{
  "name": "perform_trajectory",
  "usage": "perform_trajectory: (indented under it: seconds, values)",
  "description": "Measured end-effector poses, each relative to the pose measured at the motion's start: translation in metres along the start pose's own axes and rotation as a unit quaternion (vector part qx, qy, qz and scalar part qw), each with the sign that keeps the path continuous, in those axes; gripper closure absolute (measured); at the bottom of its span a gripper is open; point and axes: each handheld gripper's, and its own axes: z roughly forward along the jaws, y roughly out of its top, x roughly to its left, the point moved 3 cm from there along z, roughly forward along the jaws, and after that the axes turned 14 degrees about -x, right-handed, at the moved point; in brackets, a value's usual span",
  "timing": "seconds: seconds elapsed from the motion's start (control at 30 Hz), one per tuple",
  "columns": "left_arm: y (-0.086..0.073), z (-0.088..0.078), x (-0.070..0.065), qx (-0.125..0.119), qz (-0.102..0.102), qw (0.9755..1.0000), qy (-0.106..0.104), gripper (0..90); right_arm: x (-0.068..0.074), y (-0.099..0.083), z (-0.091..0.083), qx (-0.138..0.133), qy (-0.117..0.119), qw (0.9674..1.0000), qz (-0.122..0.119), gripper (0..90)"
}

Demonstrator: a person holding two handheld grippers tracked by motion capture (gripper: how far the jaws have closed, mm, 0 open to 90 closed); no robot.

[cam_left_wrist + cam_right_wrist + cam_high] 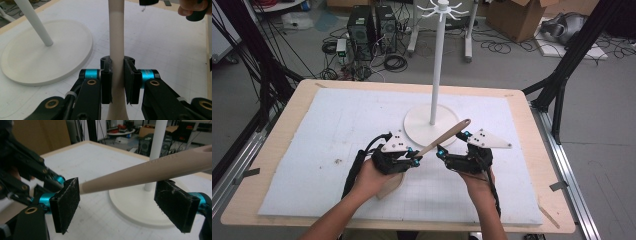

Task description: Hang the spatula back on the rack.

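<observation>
A beige wooden spatula (444,136) is held off the white mat, its handle pointing up and to the right toward the stand and its blade (389,186) low beside the left hand. My left gripper (416,159) is shut on the handle; in the left gripper view both pads clamp the handle (117,37) at my left gripper (117,75). My right gripper (443,152) is open. In the right gripper view the handle (150,170) crosses just beyond the tips of my right gripper (117,202), and neither of its pads (67,202) presses on it.
A white stand with a round base (432,125) and a tall pole (437,65) with hooks on top rises just behind the grippers. A white mat (337,130) covers the wooden table (287,115). Cables, computers and boxes lie on the floor beyond.
</observation>
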Motion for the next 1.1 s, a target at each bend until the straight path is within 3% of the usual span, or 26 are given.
perform_trajectory:
  seconds: [0.3,0.53,0.73,0.97,1.1]
  values:
    - [0.019,-0.009,-0.004,-0.026,0.028,0.9988,0.031,77.9,0.017,0.027,0.014,-0.021,-0.015,0.9996,-0.010,18.7]
    - [0.023,-0.009,-0.005,-0.042,0.023,0.9980,0.041,77.8,0.028,0.042,0.021,-0.028,-0.017,0.9993,-0.019,19.2]
    - [0.025,-0.011,-0.005,-0.056,0.024,0.9973,0.041,77.8,0.031,0.047,0.023,-0.040,-0.006,0.9991,-0.008,31.7]
    - [0.030,-0.019,-0.007,-0.092,0.024,0.9948,0.035,77.8,0.034,0.066,0.016,-0.072,0.014,0.9973,-0.011,55.3]
    - [0.031,-0.021,-0.007,-0.102,0.021,0.9941,0.028,77.5,0.036,0.072,0.015,-0.077,0.022,0.9967,-0.012,60.0]
